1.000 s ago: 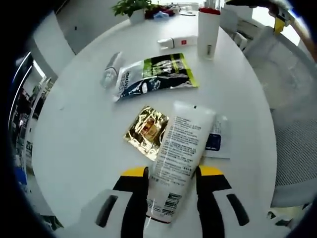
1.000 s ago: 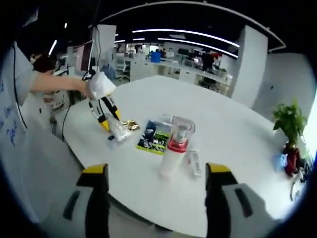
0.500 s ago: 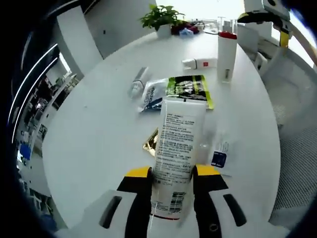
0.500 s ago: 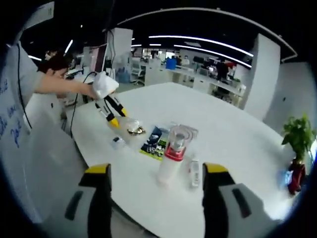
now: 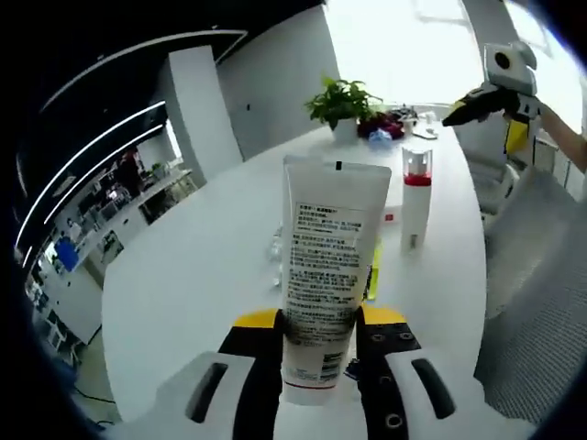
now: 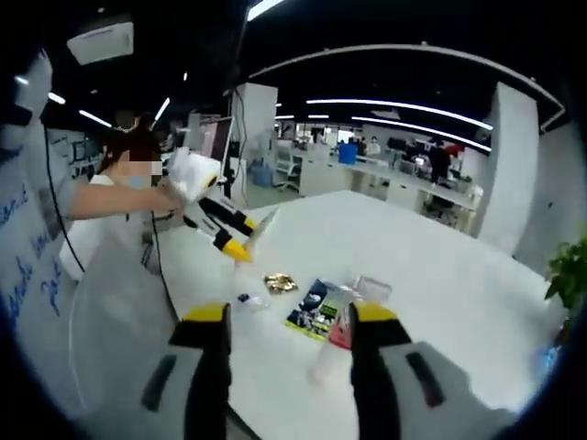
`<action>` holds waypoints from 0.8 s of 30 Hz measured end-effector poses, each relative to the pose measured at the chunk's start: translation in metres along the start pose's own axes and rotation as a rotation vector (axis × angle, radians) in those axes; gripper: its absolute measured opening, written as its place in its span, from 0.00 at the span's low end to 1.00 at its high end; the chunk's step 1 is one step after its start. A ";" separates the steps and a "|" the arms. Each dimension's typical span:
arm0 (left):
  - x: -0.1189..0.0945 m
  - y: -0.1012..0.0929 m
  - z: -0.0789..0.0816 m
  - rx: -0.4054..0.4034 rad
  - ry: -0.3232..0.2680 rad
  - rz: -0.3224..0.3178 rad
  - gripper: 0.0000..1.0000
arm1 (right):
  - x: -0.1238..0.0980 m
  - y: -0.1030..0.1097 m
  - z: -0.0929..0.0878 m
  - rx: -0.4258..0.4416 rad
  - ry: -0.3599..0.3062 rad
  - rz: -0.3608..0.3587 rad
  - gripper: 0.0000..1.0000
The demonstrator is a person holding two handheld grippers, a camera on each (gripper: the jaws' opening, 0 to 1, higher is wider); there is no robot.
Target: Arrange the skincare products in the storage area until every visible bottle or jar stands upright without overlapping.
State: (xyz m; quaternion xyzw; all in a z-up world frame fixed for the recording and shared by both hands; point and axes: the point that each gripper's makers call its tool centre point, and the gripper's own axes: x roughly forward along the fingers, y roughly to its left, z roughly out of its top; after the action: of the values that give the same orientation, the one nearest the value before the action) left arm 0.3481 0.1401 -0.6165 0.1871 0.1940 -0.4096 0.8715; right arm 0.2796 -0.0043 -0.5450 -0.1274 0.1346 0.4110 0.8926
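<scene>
Open office, curved ceiling light strips (image 6: 394, 101), white pillar (image 5: 197, 110), bright window (image 5: 394, 46)

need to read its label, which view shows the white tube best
The left gripper view: the white tube stands close between the left hand-held gripper, printed text facing the camera. The right gripper view shows it small and edge-on.

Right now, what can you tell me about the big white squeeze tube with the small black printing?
The white plastic squeeze tube is clamped between the yellow-tipped jaws of the left gripper, lifted off the round white table. It points up and away along the jaws, flat crimped end farthest from them; its near end has a red stripe and a barcode. Black text covers its facing side. In the right gripper view it is a pale sliver held out over the table edge.
</scene>
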 end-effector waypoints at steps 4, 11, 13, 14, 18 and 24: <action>-0.001 -0.021 0.012 -0.018 -0.036 -0.020 0.27 | 0.008 0.005 0.009 0.007 -0.030 0.025 0.40; 0.008 -0.043 0.020 -0.047 -0.043 -0.029 0.27 | 0.027 0.017 0.014 0.095 -0.076 0.090 0.28; 0.011 -0.049 0.023 -0.092 -0.061 -0.038 0.27 | 0.033 0.017 0.010 0.113 -0.067 0.088 0.25; 0.011 -0.049 0.022 -0.112 -0.065 -0.045 0.27 | 0.036 0.017 0.008 0.123 -0.062 0.086 0.24; 0.015 -0.062 0.024 -0.155 -0.076 -0.065 0.27 | 0.041 0.018 0.008 0.176 -0.084 0.098 0.20; 0.023 -0.074 0.024 -0.177 -0.087 -0.098 0.27 | 0.044 0.017 0.005 0.219 -0.088 0.079 0.14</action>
State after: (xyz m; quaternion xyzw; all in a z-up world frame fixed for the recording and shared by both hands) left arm 0.3077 0.0692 -0.6196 0.0817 0.2002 -0.4407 0.8712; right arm 0.2949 0.0386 -0.5568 -0.0054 0.1442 0.4339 0.8893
